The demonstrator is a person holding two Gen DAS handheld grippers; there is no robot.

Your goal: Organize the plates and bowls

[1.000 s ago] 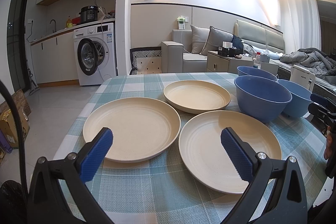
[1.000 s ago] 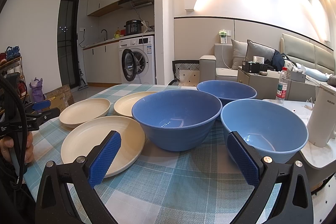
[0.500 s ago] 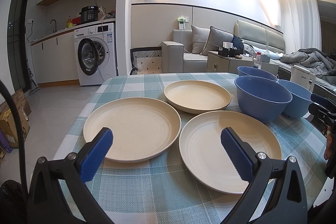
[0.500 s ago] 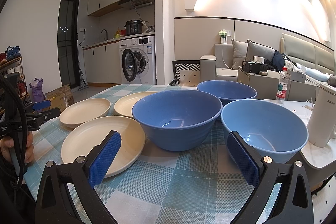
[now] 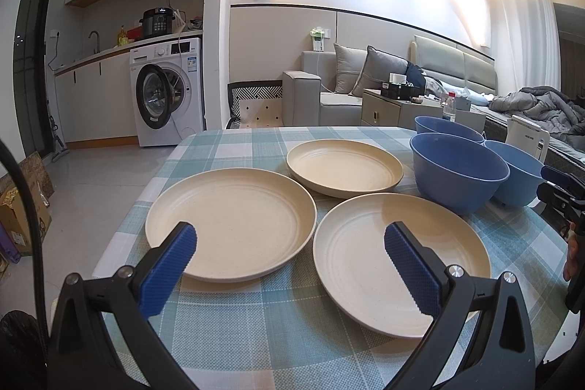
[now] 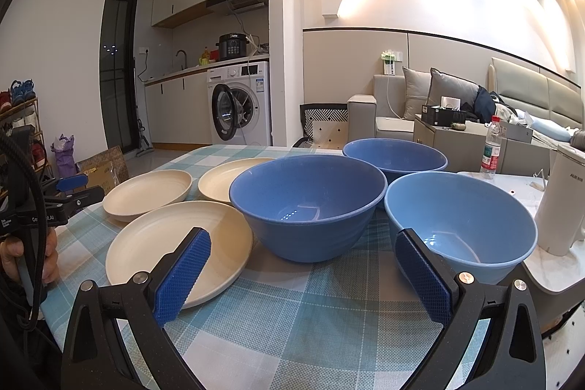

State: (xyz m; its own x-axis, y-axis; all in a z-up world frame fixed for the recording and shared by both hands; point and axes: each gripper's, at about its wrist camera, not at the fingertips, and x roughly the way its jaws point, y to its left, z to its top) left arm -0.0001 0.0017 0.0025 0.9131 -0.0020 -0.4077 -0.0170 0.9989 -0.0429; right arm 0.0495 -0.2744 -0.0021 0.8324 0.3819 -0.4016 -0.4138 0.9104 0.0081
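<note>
Both tongs [image 5: 290,251] [image 6: 303,260] gape empty over 3 plates [image 5: 230,222], 3 bowls [image 6: 309,203]; kettle [image 6: 563,203] reads "AUX".

Black-framed left claw [image 5: 289,253], ridged blue pads [image 5: 168,267], silver screws, black cable

We see matt, speckled cream plates [image 5: 234,218], smooth blue bowls [image 6: 309,203] with a slight sheen, a woven checked cloth [image 5: 278,328], and ribbed rubbery pads [image 6: 182,275].
</note>
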